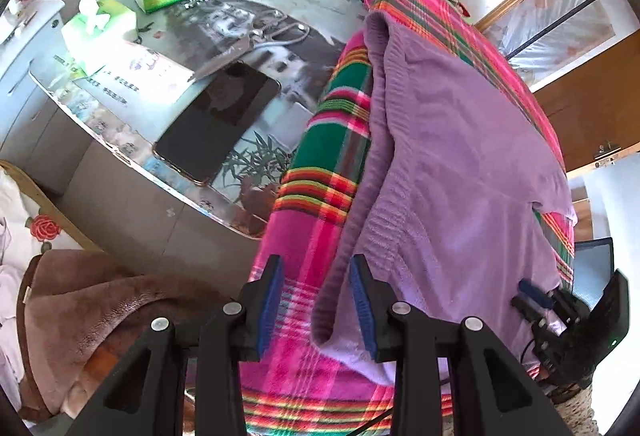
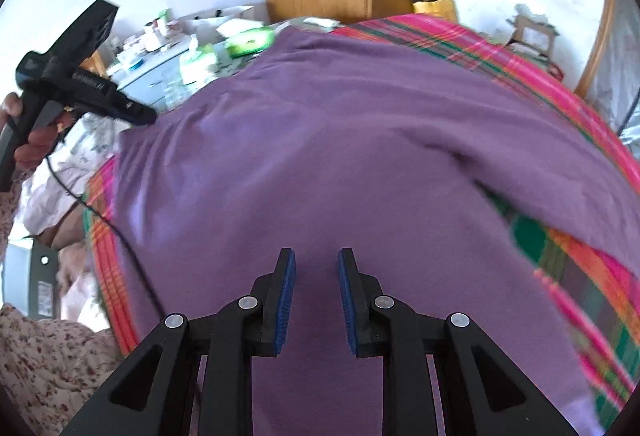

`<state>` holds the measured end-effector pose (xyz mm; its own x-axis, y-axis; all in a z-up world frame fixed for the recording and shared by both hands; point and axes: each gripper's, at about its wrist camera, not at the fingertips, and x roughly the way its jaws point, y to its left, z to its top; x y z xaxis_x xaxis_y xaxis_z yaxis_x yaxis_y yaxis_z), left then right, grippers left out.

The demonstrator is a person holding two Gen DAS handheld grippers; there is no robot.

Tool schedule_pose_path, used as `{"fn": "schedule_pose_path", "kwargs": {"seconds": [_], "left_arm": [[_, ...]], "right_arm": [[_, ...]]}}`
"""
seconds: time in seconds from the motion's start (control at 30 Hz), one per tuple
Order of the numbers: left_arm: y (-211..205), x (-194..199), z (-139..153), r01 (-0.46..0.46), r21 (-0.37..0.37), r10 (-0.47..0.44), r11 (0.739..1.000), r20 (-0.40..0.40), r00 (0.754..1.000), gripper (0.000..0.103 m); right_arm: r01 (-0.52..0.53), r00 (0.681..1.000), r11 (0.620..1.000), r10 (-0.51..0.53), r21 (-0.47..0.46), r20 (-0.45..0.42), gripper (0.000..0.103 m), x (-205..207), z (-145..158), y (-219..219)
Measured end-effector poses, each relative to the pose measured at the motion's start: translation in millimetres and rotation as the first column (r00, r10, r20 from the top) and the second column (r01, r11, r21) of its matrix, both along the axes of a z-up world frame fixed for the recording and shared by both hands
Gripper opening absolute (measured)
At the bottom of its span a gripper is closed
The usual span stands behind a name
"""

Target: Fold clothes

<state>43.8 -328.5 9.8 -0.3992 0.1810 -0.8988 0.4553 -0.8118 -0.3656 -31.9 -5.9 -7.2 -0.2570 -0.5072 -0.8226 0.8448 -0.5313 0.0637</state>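
purple sweater point(image 2: 340, 140) lay spread on plaid blanket point(image 1: 320, 164) | left gripper point(image 1: 318, 300) fingers spread, straddling sweater's ribbed edge | right gripper point(image 2: 317, 300) fingers parted above sweater, empty

Your right gripper point(image 2: 316, 300) hovers, jaws apart, at lower centre over the purple knit garment point(image 2: 340, 140) spread on the pink-green plaid blanket point(image 2: 576, 276); the left gripper point(image 2: 150, 115) shows upper left.
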Motion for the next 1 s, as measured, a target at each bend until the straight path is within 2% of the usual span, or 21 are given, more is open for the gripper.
{"fn": "schedule_pose_path", "kwargs": {"seconds": [0.13, 0.23, 0.4, 0.5, 0.6, 0.67, 0.73, 0.83, 0.93, 1.0], "left_arm": [[-0.7, -5.1, 17.4, 0.006, -0.012, -0.007, 1.0, -0.06, 0.998, 0.035], [5.3, -24.9, 30.7, 0.042, -0.063, -0.047, 0.997, -0.077, 0.996, 0.035], [14.0, -63.2, 53.2, 0.088, -0.133, -0.104, 0.987, -0.121, 0.987, 0.035], [17.0, -92.3, 65.4, 0.13, -0.172, -0.15, 0.976, -0.109, 0.983, 0.035], [17.1, -116.4, 74.4, 0.151, -0.198, -0.173, 0.969, -0.097, 0.98, 0.035], [17.8, -134.1, 78.1, 0.157, -0.228, -0.182, 0.961, -0.091, 0.979, 0.035], [22.0, -152.6, 75.1, 0.175, -0.278, -0.2, 0.945, -0.067, 0.977, 0.035], [27.1, -174.7, 66.1, 0.216, -0.306, -0.239, 0.927, -0.038, 0.97, 0.035], [32.4, -198.2, 53.9, 0.261, -0.338, -0.28, 0.904, -0.006, 0.96, 0.035], [36.0, -210.2, 47.8, 0.291, -0.361, -0.31, 0.886, 0.007, 0.951, 0.035]], "right_arm": [[-0.081, 0.997, 0.997, 0.081, 0.008, -0.014, 0.023, 21.5, -1.5, -9.5], [-0.082, 0.996, 0.996, 0.081, -0.02, -0.042, 0.023, 15.2, 11.4, -6.9], [0.009, 0.995, 0.998, -0.016, -0.068, -0.099, 0.023, -27.6, 38.6, 4.6], [0.064, 0.989, 0.991, -0.079, -0.114, -0.128, 0.023, -59.7, 66.7, 10.8], [0.057, 0.985, 0.98, -0.087, -0.192, -0.149, 0.023, -87.0, 101.2, 11.1], [0.039, 0.985, 0.977, -0.073, -0.21, -0.158, 0.024, -106.6, 110.7, 7.5], [0.071, 0.982, 0.979, -0.102, -0.192, -0.156, 0.024, -128.8, 108.1, 1.5], [0.141, 0.972, 0.985, -0.157, -0.096, -0.177, 0.024, -167.9, 83.5, -7.4], [0.145, 0.973, 0.989, -0.15, -0.04, -0.173, 0.024, -195.1, 62.2, -8.7], [0.139, 0.979, 0.99, -0.143, -0.037, -0.145, 0.024, -216.4, 52.9, -8.1]]}}
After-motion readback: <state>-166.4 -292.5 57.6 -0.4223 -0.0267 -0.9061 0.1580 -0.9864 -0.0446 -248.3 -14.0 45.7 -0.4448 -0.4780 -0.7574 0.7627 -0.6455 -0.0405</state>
